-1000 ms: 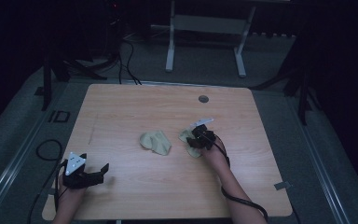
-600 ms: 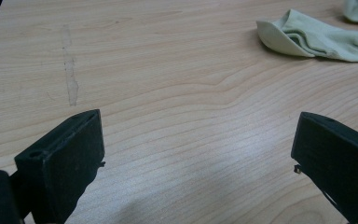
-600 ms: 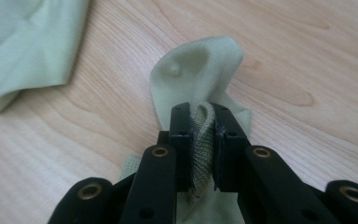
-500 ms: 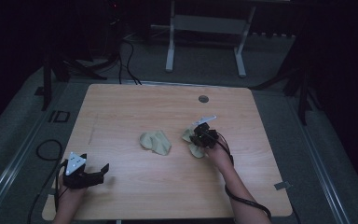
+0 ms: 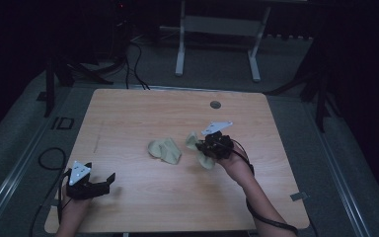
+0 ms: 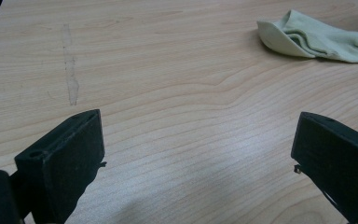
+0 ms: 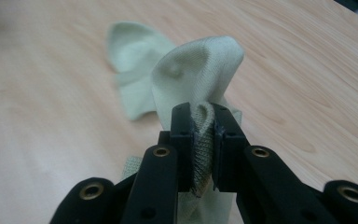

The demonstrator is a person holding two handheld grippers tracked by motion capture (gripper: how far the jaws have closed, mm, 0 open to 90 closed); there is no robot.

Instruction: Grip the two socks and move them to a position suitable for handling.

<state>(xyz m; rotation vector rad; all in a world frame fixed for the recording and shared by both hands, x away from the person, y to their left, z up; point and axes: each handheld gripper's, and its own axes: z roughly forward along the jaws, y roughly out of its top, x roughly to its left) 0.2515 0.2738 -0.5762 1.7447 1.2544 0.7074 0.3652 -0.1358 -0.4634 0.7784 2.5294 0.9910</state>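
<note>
Dark floor and cables ring the wooden table (image 5: 128, 113) we work at, and its pale top carries very little. Starting at the left, our left gripper (image 5: 109, 178) hovers near the front edge with its jaws spread wide and nothing between them; we judge it is kept low and ready so it can come in once the cloth is up. From its own view we look across bare wood toward a pale green sock (image 6: 317, 39), which lies crumpled near the middle of the table, untouched and well apart from that gripper. Moving right, a second sock (image 5: 197, 148) of the same colour hangs from our right gripper (image 5: 208, 146), whose jaws have just been closing and now pinch a fold of the knit tightly between the pads. The right gripper view shows the fabric bulging up above the jaws in a rounded hump, which tells us the grip sits at a bend rather than at an edge. We hold it raised, probably to let it hang free and show its shape. Which end is toe or cuff we cannot tell, and the hand hides part of the sock from above. Both forearms are cut off by the bottom edge.
</note>
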